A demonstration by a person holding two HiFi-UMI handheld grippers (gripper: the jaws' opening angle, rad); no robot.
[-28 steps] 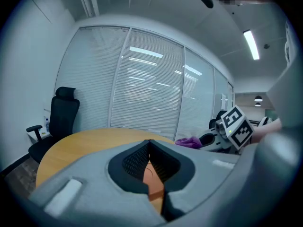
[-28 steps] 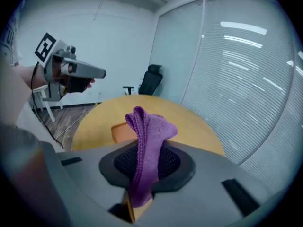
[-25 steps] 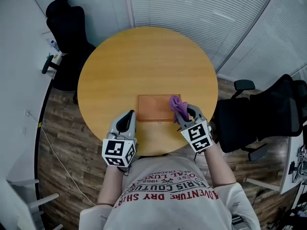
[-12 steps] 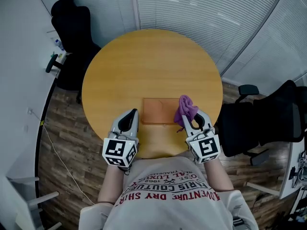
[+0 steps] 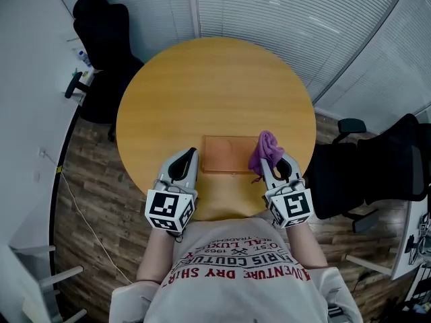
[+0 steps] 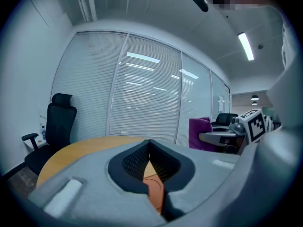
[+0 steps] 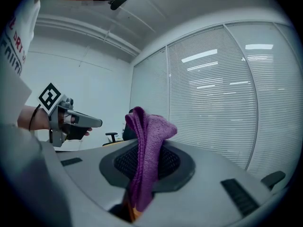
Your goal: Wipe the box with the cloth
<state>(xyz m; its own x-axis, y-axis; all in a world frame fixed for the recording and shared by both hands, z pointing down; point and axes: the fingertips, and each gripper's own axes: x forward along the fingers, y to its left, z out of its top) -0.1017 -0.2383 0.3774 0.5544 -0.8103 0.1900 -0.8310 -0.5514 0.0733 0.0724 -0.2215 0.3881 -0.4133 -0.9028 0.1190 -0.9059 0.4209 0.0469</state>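
A flat reddish-brown box (image 5: 227, 153) lies on the round wooden table (image 5: 215, 93), near its front edge. My right gripper (image 5: 271, 158) is shut on a purple cloth (image 5: 264, 149), raised just off the box's right end; the cloth (image 7: 144, 145) stands bunched up between the jaws in the right gripper view. My left gripper (image 5: 186, 159) is shut with nothing in it, just left of the box. Through the slit between its jaws a sliver of the box (image 6: 155, 189) shows.
A black office chair (image 5: 101, 42) stands at the table's far left, another (image 5: 377, 170) at the right. Closed window blinds (image 5: 296, 12) run along the back. A cable (image 5: 71, 200) trails over the wood floor at left.
My right gripper has lifted the purple cloth off the box's right end and drawn it slightly right. The left gripper has barely moved.
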